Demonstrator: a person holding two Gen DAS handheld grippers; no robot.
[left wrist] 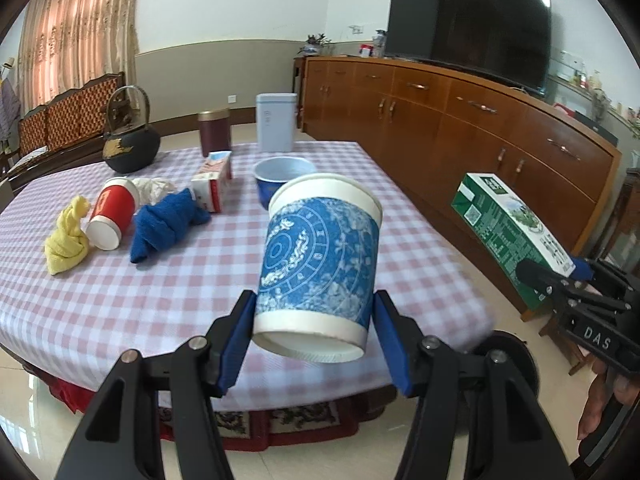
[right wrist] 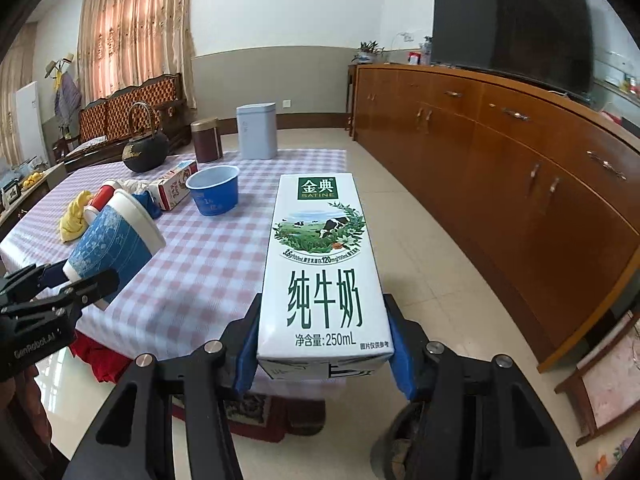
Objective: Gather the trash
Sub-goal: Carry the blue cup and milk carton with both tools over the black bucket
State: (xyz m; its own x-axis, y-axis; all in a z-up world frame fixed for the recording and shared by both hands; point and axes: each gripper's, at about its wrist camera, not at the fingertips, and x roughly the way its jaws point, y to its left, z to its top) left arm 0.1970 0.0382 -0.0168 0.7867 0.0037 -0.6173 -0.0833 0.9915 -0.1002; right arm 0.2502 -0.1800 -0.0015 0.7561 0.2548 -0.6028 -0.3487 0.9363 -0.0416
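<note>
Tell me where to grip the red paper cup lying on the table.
Grip the red paper cup across its red mid-body, coming from above. It lies on its side, base toward the camera, with the yellow cloth and blue cloth close against its flanks.

My left wrist camera looks forward along my left hand-held gripper (left wrist: 314, 334), from just off the near edge of the table (left wrist: 160, 280), facing the far wall and the sideboard (left wrist: 460, 120). My right wrist camera rides my right hand-held gripper (right wrist: 322, 354), a little further right, aimed the same way. Both views share the checked table, the iron kettle (left wrist: 130, 140), the sideboard and the television (left wrist: 468, 28), and each catches the other hand-held gripper at its edge.
</note>
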